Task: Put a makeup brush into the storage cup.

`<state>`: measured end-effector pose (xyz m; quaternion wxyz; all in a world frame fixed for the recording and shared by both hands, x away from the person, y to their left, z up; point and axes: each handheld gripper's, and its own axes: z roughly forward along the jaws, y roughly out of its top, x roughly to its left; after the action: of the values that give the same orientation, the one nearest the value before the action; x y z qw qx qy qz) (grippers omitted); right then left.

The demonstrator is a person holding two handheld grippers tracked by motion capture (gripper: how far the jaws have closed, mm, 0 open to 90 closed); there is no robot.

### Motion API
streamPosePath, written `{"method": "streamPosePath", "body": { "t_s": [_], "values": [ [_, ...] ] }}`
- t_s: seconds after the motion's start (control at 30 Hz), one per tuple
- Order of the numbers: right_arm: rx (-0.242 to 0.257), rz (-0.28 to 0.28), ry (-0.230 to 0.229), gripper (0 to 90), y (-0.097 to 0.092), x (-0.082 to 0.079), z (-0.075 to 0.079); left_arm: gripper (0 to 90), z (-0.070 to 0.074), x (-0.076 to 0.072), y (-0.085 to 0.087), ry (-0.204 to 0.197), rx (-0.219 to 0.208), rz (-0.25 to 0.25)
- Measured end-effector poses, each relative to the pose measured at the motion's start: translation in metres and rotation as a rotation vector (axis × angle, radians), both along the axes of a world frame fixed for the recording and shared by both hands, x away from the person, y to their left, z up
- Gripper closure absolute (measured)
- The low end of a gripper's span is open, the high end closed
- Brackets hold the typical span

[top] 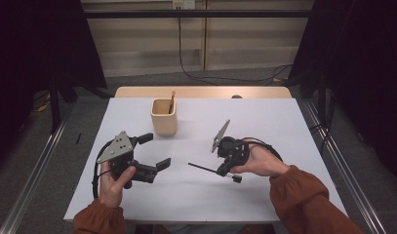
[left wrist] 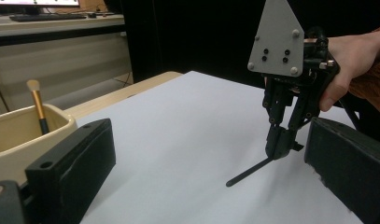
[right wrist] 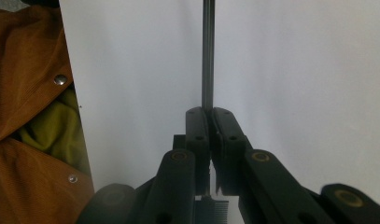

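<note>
The right gripper (right wrist: 209,114) is pinching a thin dark rod (right wrist: 207,56) between closed jaws; the rod is running toward twelve o'clock over the white table (right wrist: 295,70). An orange sleeve (right wrist: 24,93) is lying at nine o'clock.

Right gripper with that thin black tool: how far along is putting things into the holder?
Already done: one gold-handled brush stands in the beige holder. In hand: the right gripper is shut on a thin black comb-like tool, whose free end sits low over the white table. The left gripper is open and holds nothing. Left, probably: lifting the tool across and dropping it into the holder.
</note>
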<state>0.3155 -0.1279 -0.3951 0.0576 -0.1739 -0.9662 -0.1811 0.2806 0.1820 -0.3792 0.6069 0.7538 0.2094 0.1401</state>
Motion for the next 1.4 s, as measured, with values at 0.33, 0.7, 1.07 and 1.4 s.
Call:
{"method": "streamPosePath", "body": {
  "t_s": [0.33, 0.7, 1.07, 1.4],
  "values": [
    [-0.010, 0.002, 0.005, 85.9, -0.001, -0.001, 0.001, 2.1, 0.002, 0.009, -0.016, 0.018, 0.021, -0.054],
    [-0.003, 0.017, 0.001, 85.9, 0.002, -0.001, -0.001, 1.8, 0.007, 0.016, -0.031, 0.022, 0.037, -0.110],
    [-0.015, 0.024, 0.009, 85.9, 0.002, -0.002, 0.000, 2.5, 0.014, 0.020, -0.049, 0.043, 0.124, -0.187],
    [-0.014, 0.038, 0.011, 85.9, 0.003, -0.002, -0.001, 3.5, 0.011, 0.024, -0.058, 0.079, 0.224, -0.247]
  ]
}}
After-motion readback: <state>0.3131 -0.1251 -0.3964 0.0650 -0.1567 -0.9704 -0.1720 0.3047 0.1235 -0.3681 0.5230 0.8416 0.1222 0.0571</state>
